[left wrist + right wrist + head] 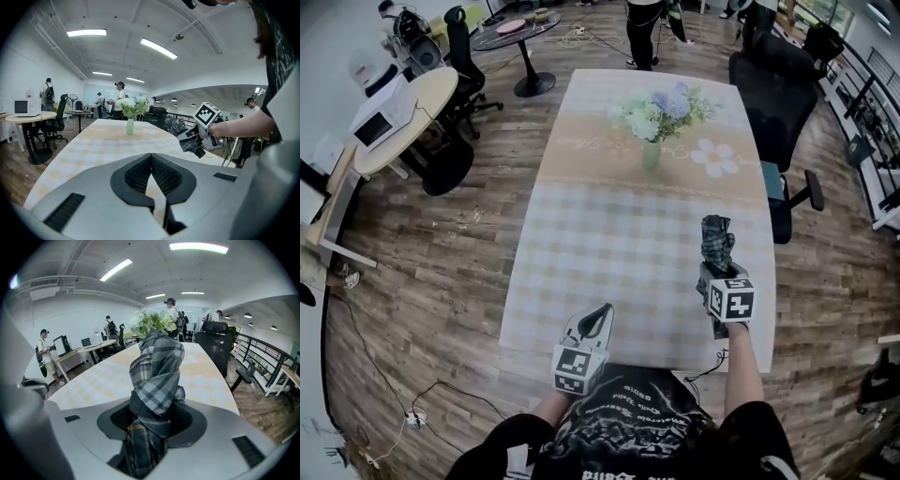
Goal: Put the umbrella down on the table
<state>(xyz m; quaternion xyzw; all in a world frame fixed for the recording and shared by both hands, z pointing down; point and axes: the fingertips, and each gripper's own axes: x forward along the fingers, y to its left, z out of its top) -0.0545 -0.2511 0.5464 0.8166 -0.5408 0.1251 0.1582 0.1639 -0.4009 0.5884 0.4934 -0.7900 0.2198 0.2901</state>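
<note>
Presently, the right gripper [718,272] is clamped on the folded plaid umbrella [716,236], held over the table [609,253] near its right edge. The left gripper [596,317], jaws together and empty, is over the table's near edge.

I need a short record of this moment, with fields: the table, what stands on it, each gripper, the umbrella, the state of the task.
table: long, with a pale checked cloth
on the table: vase of flowers, on the far half
left gripper: jaws together, nothing between them, at the near edge
right gripper: shut on the umbrella
umbrella: folded, grey plaid, over the near right part of the table
task: the umbrella is in the grip, not yet laid down
</note>
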